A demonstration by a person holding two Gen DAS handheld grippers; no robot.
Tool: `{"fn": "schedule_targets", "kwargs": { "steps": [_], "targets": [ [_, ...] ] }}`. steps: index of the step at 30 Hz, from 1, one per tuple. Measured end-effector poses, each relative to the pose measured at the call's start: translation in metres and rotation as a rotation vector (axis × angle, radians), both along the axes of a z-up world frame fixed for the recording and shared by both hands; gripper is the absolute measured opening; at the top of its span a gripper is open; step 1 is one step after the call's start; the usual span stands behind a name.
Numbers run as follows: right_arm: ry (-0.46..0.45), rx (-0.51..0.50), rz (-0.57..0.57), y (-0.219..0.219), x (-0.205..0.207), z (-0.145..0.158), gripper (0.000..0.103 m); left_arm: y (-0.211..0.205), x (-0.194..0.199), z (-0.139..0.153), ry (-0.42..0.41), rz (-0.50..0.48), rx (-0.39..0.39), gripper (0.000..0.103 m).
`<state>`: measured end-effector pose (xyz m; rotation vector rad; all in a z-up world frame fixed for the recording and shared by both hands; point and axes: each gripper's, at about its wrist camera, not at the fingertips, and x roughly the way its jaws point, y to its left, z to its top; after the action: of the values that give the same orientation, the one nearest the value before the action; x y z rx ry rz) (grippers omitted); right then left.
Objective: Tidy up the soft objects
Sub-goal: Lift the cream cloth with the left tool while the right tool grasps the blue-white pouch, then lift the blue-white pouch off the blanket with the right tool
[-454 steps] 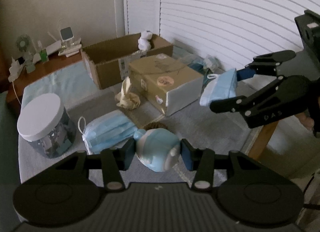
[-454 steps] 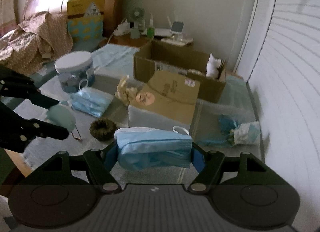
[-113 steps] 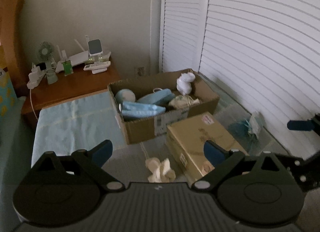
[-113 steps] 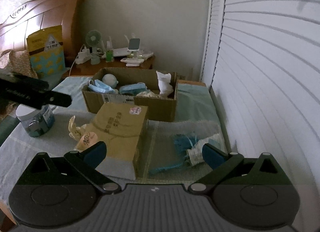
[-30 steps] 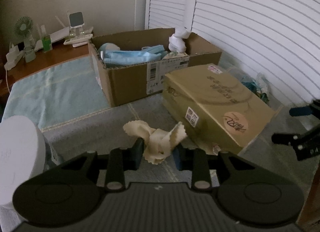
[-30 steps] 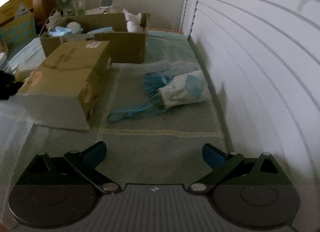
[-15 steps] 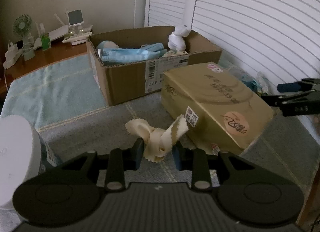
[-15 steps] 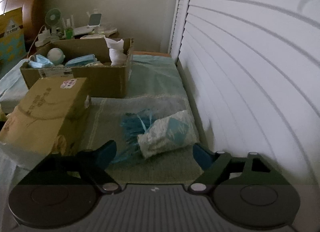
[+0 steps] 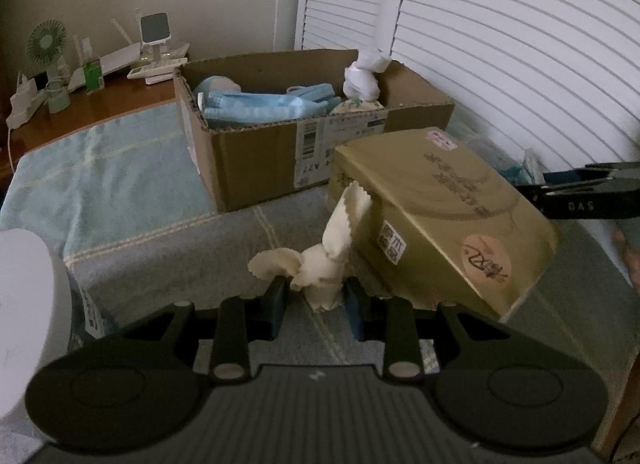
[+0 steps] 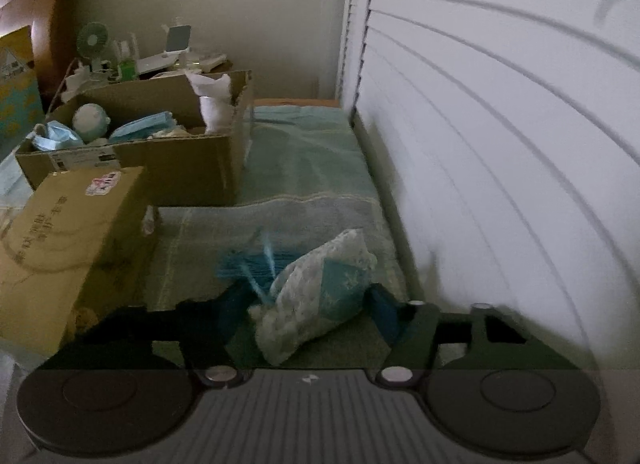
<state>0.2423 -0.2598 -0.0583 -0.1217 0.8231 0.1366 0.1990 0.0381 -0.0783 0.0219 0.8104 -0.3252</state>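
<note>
My left gripper point(image 9: 314, 306) is shut on a cream knotted cloth point(image 9: 320, 264) and holds it just above the grey towel, in front of the tan closed box point(image 9: 436, 220). My right gripper point(image 10: 308, 314) has its jaws around a white and teal lace pouch point(image 10: 320, 296) with blue strands point(image 10: 244, 264); the pouch looks lifted and tilted. The open cardboard box point(image 9: 260, 152) behind holds blue face masks point(image 9: 256, 108), a pale blue ball and a white cloth bundle point(image 9: 362, 76). It also shows in the right wrist view point(image 10: 188, 160).
A white-lidded jar point(image 9: 24, 316) stands at the left edge. A wooden nightstand point(image 9: 100, 92) with a small fan and gadgets is behind. White slatted shutters point(image 10: 500, 144) run along the right side. The right gripper shows in the left wrist view point(image 9: 584, 196).
The left gripper has lifted the cream cloth a little and its loose end now stands up. The right gripper has moved forward and closed around the lace pouch, which has come up off the towel.
</note>
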Motion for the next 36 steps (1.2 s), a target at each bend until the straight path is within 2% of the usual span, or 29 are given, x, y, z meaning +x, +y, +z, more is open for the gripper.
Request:
{"fn": "schedule_targets", "kwargs": {
  "steps": [3,7,9,14,15,25,27,28,31,33,36],
  "targets": [
    [-0.007,-0.014,0.04,0.005,-0.005,0.002,0.056,-0.001,0.001,0.0,-0.002,0.0,0.005,0.034],
    [-0.003,-0.028,0.067,0.008,-0.009,0.003,0.056,-0.001,0.005,0.0,-0.006,0.006,0.012,0.051],
    [0.004,-0.029,0.059,0.006,-0.009,0.003,0.057,-0.001,0.008,0.0,-0.007,0.014,0.012,0.053],
    [0.002,-0.017,0.042,0.003,-0.013,0.007,0.066,-0.004,0.016,0.0,-0.018,0.008,0.012,0.054],
    [0.003,-0.01,0.041,0.001,-0.013,0.008,0.066,-0.004,0.018,0.0,-0.016,0.01,0.007,0.051],
    [0.038,0.047,-0.011,-0.006,-0.003,0.003,0.066,-0.003,0.019,-0.002,-0.019,0.012,0.004,0.047],
    [0.047,0.053,-0.014,-0.006,0.0,0.0,0.061,-0.003,0.019,-0.002,-0.018,0.015,0.001,0.045],
    [0.047,0.056,-0.014,-0.005,0.001,0.0,0.06,-0.003,0.019,-0.002,-0.018,0.015,0.0,0.04],
    [0.036,0.043,-0.004,-0.002,-0.002,0.003,0.048,-0.004,0.018,0.0,-0.016,0.006,0.001,0.032],
    [0.029,0.034,0.0,-0.001,-0.004,0.005,0.034,-0.004,0.017,0.001,-0.017,-0.002,0.004,0.03],
    [0.014,0.013,0.009,0.001,-0.009,0.009,0.031,-0.005,0.014,0.004,-0.026,-0.013,0.01,0.028]
  ]
}}
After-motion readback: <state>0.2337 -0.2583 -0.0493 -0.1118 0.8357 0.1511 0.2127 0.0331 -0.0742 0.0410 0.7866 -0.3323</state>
